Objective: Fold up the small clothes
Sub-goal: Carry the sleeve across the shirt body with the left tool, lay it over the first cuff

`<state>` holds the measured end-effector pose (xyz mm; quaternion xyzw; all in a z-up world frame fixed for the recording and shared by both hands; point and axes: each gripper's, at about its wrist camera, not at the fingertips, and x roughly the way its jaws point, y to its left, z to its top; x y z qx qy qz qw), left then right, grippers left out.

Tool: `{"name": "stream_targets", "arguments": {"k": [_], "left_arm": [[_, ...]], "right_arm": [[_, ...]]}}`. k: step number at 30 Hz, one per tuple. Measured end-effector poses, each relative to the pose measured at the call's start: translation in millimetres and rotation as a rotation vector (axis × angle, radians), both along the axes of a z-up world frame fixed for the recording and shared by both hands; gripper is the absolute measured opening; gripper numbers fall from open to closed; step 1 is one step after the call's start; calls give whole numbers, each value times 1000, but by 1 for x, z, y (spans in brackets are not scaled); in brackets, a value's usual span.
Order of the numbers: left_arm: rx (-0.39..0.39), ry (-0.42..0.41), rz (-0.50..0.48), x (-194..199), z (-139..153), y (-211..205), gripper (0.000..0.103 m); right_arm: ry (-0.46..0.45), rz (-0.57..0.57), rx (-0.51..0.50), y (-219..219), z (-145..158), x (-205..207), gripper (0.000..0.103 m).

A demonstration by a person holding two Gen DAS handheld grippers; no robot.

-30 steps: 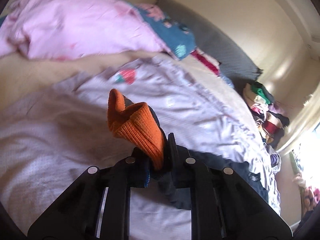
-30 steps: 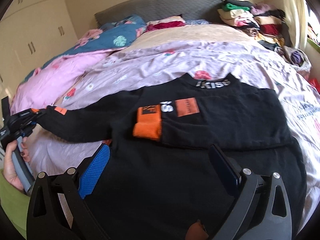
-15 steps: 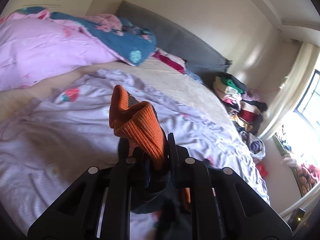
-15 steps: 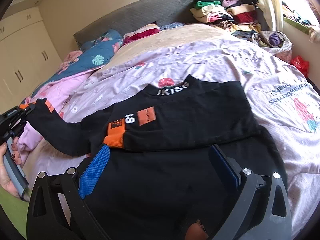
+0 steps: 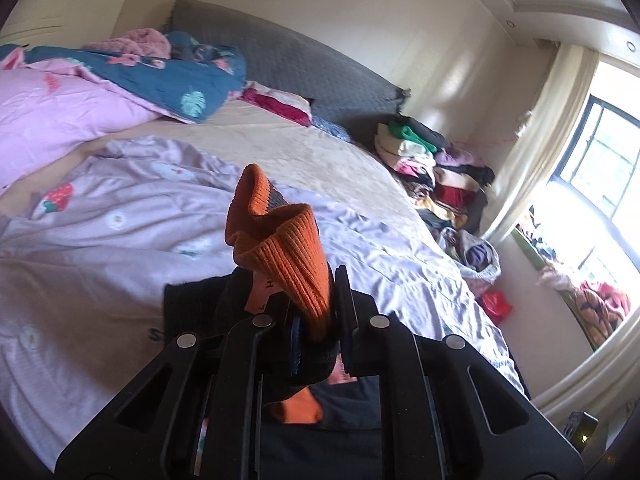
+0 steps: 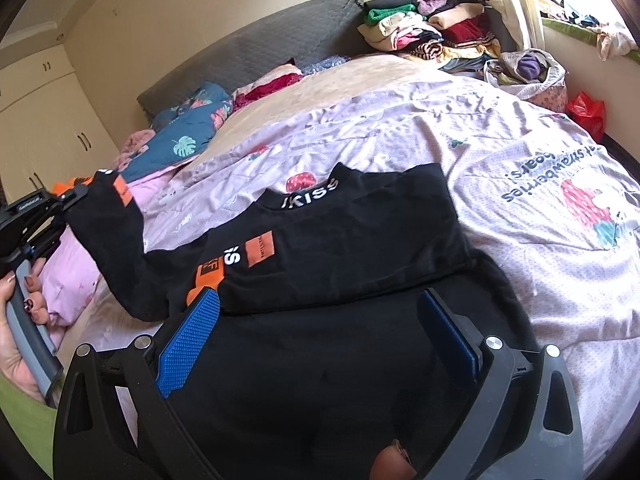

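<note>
On bed (image 6: 520,152) — one sweater (image 6: 340,240), two hand-held grippers.

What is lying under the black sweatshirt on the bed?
The black sweatshirt lies on a lilac strawberry-print sheet, visible all round it. Whatever lies directly beneath the fabric is covered.

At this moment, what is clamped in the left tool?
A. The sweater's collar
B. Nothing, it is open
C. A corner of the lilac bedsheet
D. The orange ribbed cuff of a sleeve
D: in the left wrist view the left tool is shut on the orange ribbed cuff, and the right wrist view shows that sleeve of the black sweater lifted off the bed toward it.
</note>
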<state>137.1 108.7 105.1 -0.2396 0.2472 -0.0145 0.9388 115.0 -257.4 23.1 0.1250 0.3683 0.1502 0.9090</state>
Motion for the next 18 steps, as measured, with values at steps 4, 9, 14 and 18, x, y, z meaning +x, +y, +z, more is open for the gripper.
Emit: {"name": "stream_targets", "arguments": {"k": [4,9,14,18], "left_arm": [[-3,17,-55,14,-4,-28,8],[11,36,-118,26,-12,-63,7],[28,57,-182,39,-25,-97,7],[40,87,-217,46,-38,-118,6]], "right_arm": [[-3,-11,3,-12,-2,1,99],[-6,-32,-16,-23,-6,2,99],[-2,-43,-24,-31,-11,3,99],[-5,-65,-45,-41,-14,5,99]]}}
